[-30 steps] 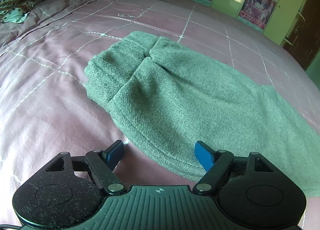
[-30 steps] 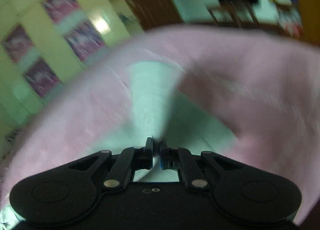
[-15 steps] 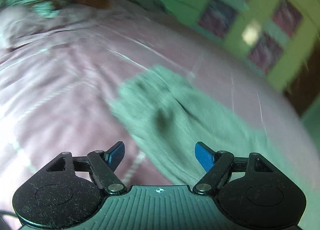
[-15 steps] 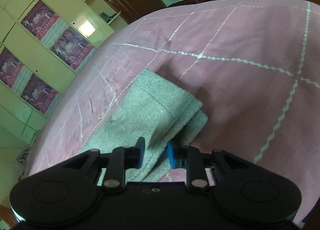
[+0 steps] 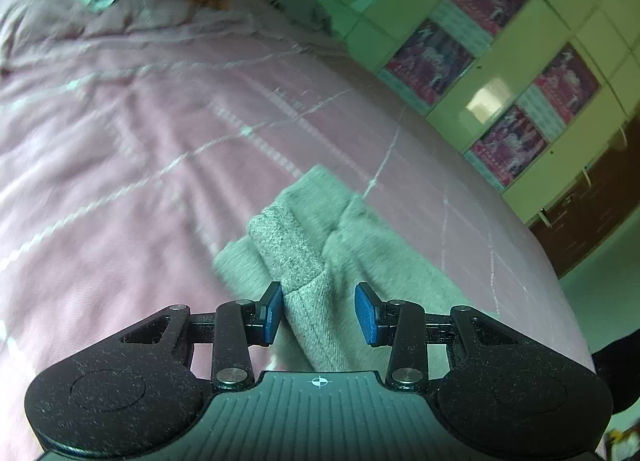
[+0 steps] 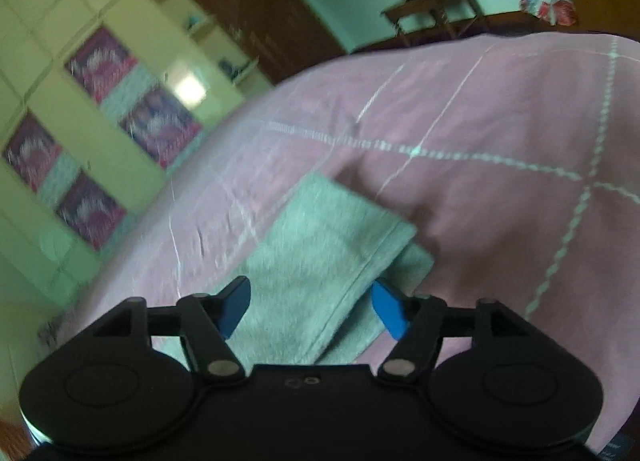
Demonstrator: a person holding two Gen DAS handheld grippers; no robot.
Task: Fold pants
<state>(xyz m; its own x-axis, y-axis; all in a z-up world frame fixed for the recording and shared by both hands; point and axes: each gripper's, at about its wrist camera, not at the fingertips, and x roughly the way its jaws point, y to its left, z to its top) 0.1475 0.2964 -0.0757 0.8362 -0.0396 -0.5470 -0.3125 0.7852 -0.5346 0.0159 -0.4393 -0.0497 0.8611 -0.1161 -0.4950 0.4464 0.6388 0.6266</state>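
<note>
Left wrist view: my left gripper (image 5: 319,311) has just been closing; the hem ridge of the pants (image 5: 304,257) sits between the pads, one pad touching, not pinched yet, so unclenched. Thick, soft knit, floppy; I'd grab that stitched hem.

Right wrist view: my right gripper (image 6: 310,307) has just been opening, released. Pants (image 6: 324,245) lie folded on the bedspread (image 6: 500,221), corner at 1 o'clock.

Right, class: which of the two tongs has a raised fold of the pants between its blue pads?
The left tongs: a fold of the grey pants rises between them. The right tongs stand open above flat cloth.
</note>
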